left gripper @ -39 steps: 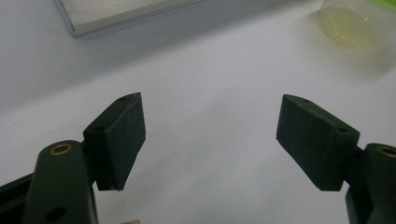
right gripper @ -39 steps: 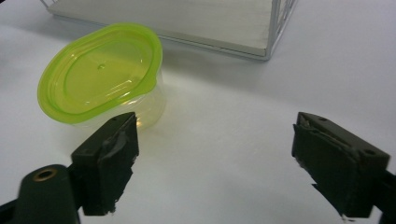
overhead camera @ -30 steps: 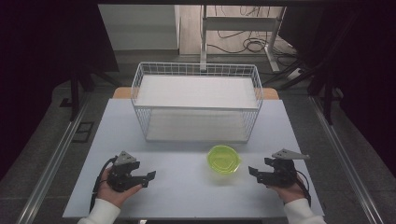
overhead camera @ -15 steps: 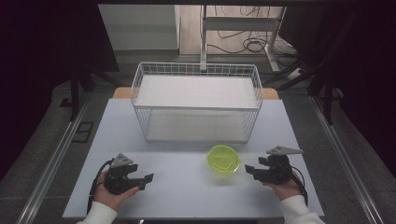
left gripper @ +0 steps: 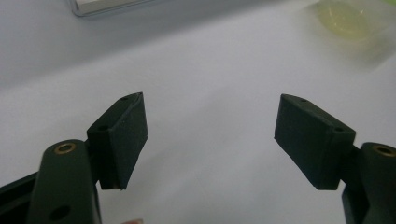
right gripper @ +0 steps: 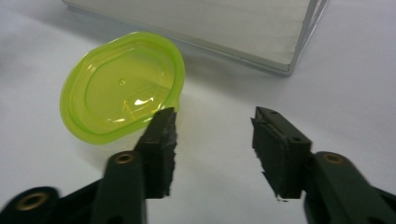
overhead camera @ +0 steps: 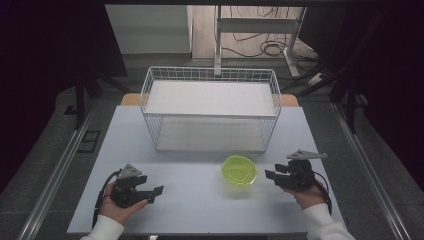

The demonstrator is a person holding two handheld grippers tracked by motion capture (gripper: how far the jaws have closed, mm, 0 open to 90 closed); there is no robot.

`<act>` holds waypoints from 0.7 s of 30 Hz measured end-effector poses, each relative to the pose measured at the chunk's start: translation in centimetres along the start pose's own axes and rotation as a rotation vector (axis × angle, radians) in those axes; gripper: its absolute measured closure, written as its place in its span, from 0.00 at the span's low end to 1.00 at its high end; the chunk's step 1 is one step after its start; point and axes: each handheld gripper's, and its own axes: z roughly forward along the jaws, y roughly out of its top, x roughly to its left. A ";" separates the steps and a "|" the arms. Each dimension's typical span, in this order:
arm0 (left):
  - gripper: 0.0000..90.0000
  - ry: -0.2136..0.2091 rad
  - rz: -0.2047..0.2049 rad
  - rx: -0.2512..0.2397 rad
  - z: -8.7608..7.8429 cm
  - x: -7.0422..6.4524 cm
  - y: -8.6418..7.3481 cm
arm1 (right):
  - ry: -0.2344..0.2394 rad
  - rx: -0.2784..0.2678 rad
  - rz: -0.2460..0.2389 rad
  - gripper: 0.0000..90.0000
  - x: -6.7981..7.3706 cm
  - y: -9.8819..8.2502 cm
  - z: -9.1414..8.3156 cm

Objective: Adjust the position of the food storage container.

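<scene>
A translucent lime-green plastic bowl [overhead camera: 239, 170] stands upright on the white table [overhead camera: 200, 205], in front of the wire basket. My right gripper [overhead camera: 270, 174] is just to the right of the bowl and points at it. In the right gripper view its jaws [right gripper: 214, 112] have just been closing and stand half apart with nothing between them, the bowl [right gripper: 121, 88] lying just beyond the left jaw's tip. My left gripper [overhead camera: 156, 192] rests at the table's front left. It is wide open [left gripper: 210, 99] over bare table, with the bowl [left gripper: 348, 21] far off.
A white wire basket [overhead camera: 150, 82] with a white floor stands at the back middle of the table, and its corner shows close by [right gripper: 299, 51]. The table's front edge is near both hands. Dark floor and cables lie beyond.
My right gripper has edged left toward the bowl and its jaws have narrowed. The left gripper has stayed where it was.
</scene>
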 end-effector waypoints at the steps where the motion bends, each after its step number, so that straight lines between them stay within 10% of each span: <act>1: 0.28 0.000 0.005 -0.003 0.0 -0.1 0.0 | -0.001 0.000 -0.005 0.63 0.1 0.2 0.0; 13: 0.29 -0.007 -0.003 -0.030 -0.5 0.4 0.1 | -0.006 0.030 -0.076 0.98 0.7 3.3 0.2; 21: 0.29 -0.005 -0.008 -0.036 -0.6 0.2 0.0 | -0.008 0.025 -0.116 0.99 1.3 5.4 1.6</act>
